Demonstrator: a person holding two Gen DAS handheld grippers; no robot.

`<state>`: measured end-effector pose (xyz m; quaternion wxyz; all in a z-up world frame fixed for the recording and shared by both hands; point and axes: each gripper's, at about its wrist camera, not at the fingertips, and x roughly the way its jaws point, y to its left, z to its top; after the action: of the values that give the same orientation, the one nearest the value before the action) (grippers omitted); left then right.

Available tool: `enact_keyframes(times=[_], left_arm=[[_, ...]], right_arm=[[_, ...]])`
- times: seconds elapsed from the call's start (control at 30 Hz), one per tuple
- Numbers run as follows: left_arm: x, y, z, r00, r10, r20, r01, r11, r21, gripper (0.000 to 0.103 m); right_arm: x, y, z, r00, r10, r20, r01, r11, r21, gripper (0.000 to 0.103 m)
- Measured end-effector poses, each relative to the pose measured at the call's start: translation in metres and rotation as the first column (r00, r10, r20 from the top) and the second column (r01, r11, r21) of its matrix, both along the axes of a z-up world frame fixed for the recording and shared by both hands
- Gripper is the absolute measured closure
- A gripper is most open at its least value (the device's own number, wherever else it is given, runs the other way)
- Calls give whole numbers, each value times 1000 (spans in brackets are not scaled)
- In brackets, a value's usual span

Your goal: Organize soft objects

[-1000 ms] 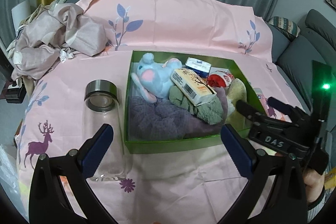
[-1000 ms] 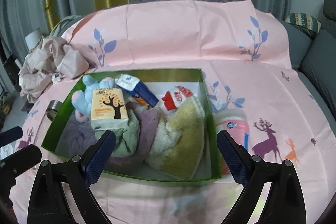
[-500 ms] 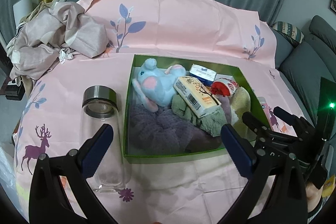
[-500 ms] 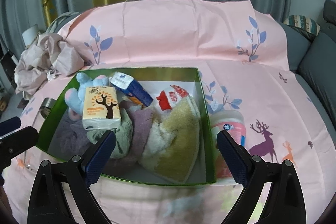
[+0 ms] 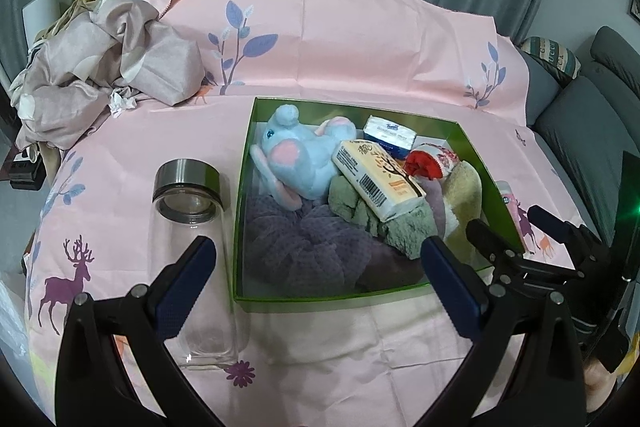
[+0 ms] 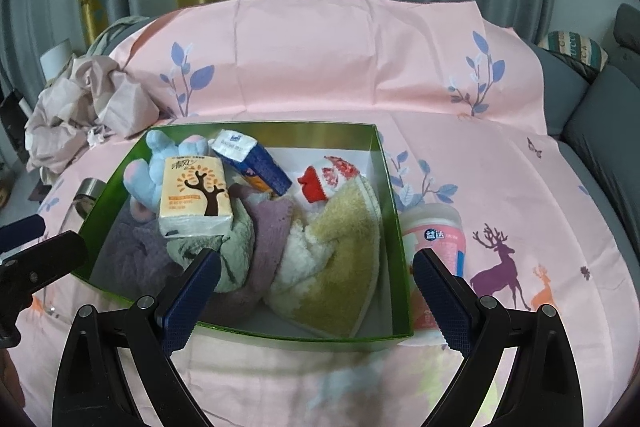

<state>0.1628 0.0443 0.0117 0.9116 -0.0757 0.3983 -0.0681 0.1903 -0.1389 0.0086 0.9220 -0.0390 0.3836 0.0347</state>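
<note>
left tongs (image 5: pixel 316 283) spread wide, empty, lower centre of frame above box (image 5: pixel 320 297) front rim. right tongs (image 6: pixel 316 297) likewise wide apart, holding nothing, over towels (image 6: pixel 320 267).

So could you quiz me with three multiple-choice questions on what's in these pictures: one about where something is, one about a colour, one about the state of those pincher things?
1. Where is the glass bottle?
A. Inside the box
B. On the pink cloth, outside the box's left wall
C. On the sofa

2. What colour are the walls of the box?
A. Green
B. Red
C. White

3. How do the left gripper and the right gripper stand?
A. Both shut on a towel
B. One holds the plush toy
C. Both open, holding nothing

Answers: 1 B, it lies alongside the box on the cloth. 2 A, the rim and sides are green. 3 C, each pair of fingers is spread with nothing between them.
</note>
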Motion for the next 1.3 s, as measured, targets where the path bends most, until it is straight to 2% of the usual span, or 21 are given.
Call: enact_keyframes(times=[0.63, 1.3], left_arm=[[3, -17, -3, 1000, -21, 13, 20, 999, 49, 1], [-1, -15, 3, 998, -30, 50, 28, 999, 28, 1]], right_arm=[[-4, 7, 3, 999, 37, 22, -36, 999, -33, 6], [-7, 5, 15, 999, 16, 47, -14, 999, -41, 6]])
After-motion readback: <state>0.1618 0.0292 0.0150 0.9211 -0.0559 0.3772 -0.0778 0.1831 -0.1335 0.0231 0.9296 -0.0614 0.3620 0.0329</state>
